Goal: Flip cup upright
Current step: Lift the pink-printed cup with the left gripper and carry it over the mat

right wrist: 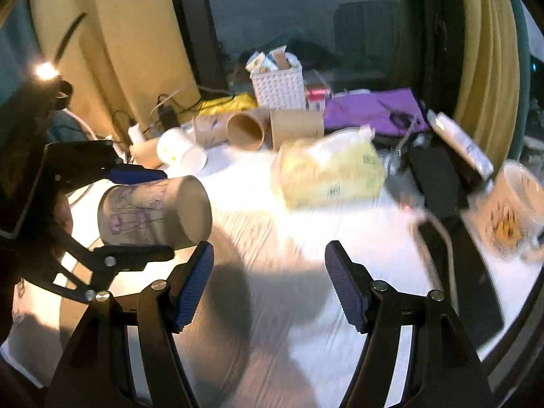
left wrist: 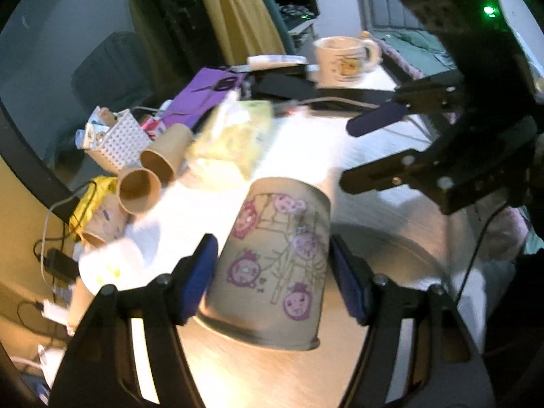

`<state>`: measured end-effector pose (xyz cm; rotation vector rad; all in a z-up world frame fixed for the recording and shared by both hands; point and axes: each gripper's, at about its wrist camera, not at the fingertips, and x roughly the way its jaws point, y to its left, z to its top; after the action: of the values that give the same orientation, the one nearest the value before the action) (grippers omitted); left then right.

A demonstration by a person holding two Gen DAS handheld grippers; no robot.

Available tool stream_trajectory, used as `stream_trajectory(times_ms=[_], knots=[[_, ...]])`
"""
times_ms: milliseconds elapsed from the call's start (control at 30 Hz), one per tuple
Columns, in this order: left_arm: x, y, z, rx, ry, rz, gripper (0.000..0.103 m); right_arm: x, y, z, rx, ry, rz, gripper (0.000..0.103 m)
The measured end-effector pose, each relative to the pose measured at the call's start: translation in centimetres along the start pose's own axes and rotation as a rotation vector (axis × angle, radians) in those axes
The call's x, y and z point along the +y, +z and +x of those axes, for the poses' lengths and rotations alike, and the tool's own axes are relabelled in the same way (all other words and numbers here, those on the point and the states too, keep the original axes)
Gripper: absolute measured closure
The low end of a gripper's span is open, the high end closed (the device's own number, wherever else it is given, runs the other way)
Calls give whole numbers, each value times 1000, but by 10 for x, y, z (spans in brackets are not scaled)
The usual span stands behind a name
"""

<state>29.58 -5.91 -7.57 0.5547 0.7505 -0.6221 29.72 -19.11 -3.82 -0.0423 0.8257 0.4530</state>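
A paper cup [left wrist: 275, 265] with pink cartoon prints sits between my left gripper's [left wrist: 273, 278] blue pads, rim toward the camera and base pointing away. In the right wrist view the same cup [right wrist: 153, 214] is held off the table, lying sideways with its closed base toward the middle. The left gripper [right wrist: 136, 210] is shut on it. My right gripper [right wrist: 268, 285] is open and empty above the white table; it also shows in the left wrist view [left wrist: 370, 149] at the right.
A yellow tissue pack [right wrist: 329, 173] lies mid-table. Several brown paper cups [right wrist: 248, 131] lie on their sides behind it, by a white basket [right wrist: 278, 88]. A purple cloth [right wrist: 370, 108], black devices and a printed mug [right wrist: 516, 204] sit to the right. Cables run along the left edge.
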Motion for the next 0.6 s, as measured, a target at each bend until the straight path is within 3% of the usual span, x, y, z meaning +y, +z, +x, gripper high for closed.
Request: stream_trajectory(times_ms=[233, 600], knots=[[-46, -30, -18, 19, -46, -11, 35, 16, -45, -18, 18, 41, 37, 32], [-80, -59, -19, 57, -84, 10, 35, 40, -82, -20, 40, 83, 27, 32]])
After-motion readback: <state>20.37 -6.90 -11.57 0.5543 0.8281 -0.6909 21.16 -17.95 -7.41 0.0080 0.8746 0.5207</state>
